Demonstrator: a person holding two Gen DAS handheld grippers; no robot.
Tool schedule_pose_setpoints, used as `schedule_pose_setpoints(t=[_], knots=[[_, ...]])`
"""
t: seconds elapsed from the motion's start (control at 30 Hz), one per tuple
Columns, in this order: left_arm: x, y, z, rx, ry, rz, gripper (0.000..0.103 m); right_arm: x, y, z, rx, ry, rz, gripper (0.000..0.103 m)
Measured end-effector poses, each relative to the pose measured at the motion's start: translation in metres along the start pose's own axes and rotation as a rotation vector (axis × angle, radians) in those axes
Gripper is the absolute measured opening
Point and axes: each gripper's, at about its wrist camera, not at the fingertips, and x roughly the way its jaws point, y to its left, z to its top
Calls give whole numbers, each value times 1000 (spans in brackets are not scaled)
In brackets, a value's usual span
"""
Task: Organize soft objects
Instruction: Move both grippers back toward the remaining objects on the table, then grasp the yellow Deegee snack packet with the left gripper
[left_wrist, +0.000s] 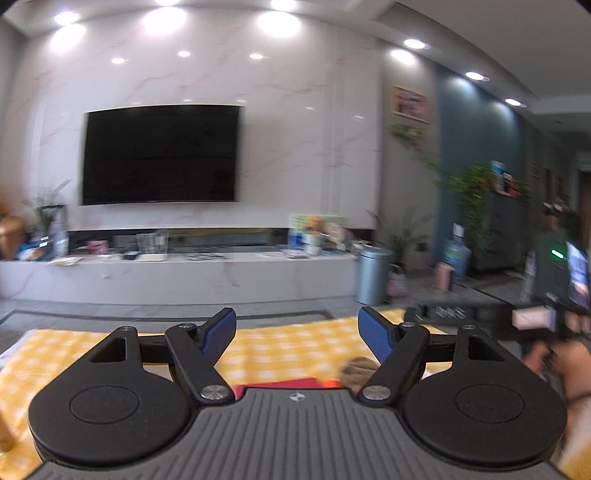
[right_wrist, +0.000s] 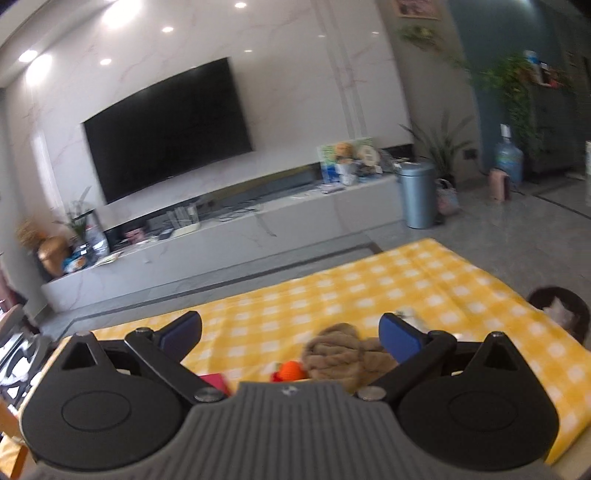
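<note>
Yellow-and-white checked cloth (right_wrist: 369, 288) covers the table, and on it sits a brown fuzzy plush toy (right_wrist: 340, 350), low and close in front of the right gripper (right_wrist: 290, 332). From the right wrist view the toy lies between the two blue-padded fingers but nearer the right-hand one, its lumpy body running under that pad; neither pad appears to touch it. The right gripper's fingers stand wide apart with nothing between them but air above the toy.

The plush looks soft and folded in thick rolls, tan-brown, blurred at the edges. Just beside it on its left is a small orange soft piece (right_wrist: 291, 371), touching or nearly touching the brown one; I cannot tell which. Further left, a flat red-pink item (right_wrist: 214, 380) peeks out by the gripper body.

The left gripper (left_wrist: 297, 332) also has its fingers spread well apart and empty. In its view the brown toy (left_wrist: 356, 369) shows only as a blurred patch near the right-hand finger, with the orange piece (left_wrist: 330, 384) and the red item (left_wrist: 280, 384) at the edge of the gripper body.

A black wall-mounted television (right_wrist: 166, 129) and a grey cylindrical bin (right_wrist: 417, 195) stand beyond the table.
</note>
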Motion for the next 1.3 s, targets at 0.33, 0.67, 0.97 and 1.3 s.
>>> schedule_pose_setpoints(t=[0.33,0.67,0.97,1.3], knots=[[56,-57,-14,19,230,-109,90,16,-96,-4,110,129,-255,100],[92,-71,-52,40,358,-83,91,59,-139,-40,251,421,-210,99],[115,-99,-115,32,514,-62,91,61,-93,-38,97,421,-191,99],[149,-95,-140,-77,617,141,91,60,-96,-41,89,425,-215,99]])
